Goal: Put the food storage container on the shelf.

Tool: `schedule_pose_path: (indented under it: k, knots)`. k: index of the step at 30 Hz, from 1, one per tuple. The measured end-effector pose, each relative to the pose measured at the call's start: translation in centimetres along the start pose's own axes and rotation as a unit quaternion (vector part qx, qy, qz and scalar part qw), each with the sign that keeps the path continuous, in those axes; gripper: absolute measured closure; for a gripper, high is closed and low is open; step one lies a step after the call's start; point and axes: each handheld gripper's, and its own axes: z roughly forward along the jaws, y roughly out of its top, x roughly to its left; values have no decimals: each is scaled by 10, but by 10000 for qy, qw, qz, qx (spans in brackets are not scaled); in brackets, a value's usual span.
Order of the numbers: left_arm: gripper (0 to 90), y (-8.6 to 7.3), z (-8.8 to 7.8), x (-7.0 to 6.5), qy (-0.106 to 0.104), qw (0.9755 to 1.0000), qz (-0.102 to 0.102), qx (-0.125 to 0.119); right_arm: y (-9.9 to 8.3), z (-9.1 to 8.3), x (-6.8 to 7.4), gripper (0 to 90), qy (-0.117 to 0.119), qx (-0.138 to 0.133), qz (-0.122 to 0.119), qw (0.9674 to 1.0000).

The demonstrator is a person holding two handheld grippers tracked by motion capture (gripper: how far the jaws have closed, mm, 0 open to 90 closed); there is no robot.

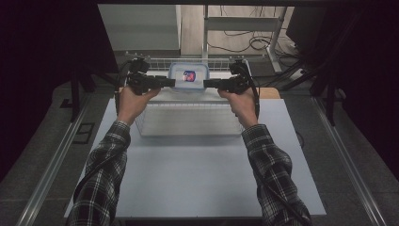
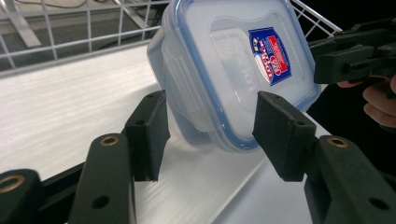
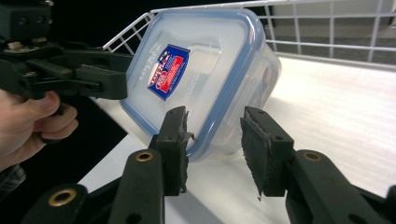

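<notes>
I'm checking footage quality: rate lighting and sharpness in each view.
High view: dim, dark at the sides, the container small and soft. Left gripper view: bright, the container's label readable, the near jaws slightly soft. Right gripper view: evenly lit, the white surface pale, background black at upper left.

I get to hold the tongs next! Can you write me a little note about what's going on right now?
Left tongs: jaws stand on either side of the box's corner; the far pad is clear of it, the near one I cannot judge.
Right tongs: jaws astride the opposite edge of the box; whether they pinch it I cannot tell.
Box: clear, blue-rimmed lid with a red and blue label, tilted with its lid facing the person, bottom edge near the white shelf by the wire rack.
Done: box brought between both tongs.
Left: probably get a firm grip, then move or open it.
</notes>
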Motion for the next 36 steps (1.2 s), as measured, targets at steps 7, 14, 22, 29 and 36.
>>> schedule_pose_path:
  k: [7,14,22,29,36]
  knots:
    - [487,0,1,-2,24,9999,-48,-162,5,1,0,587,-278,-133,-18,9995]
    - [493,3,4,-6,146,9996,-30,-223,9,3,0,587,-419,-181,-11,9990]
    - [483,4,5,-7,145,9996,0,-243,10,2,-4,573,-470,-218,50,9986]
    - [373,4,-2,-12,192,9987,207,-413,6,-2,-2,434,-348,-429,-143,9984]
    - [229,-5,-6,-19,342,9971,513,-448,-3,-7,0,315,-306,-512,-353,9976]
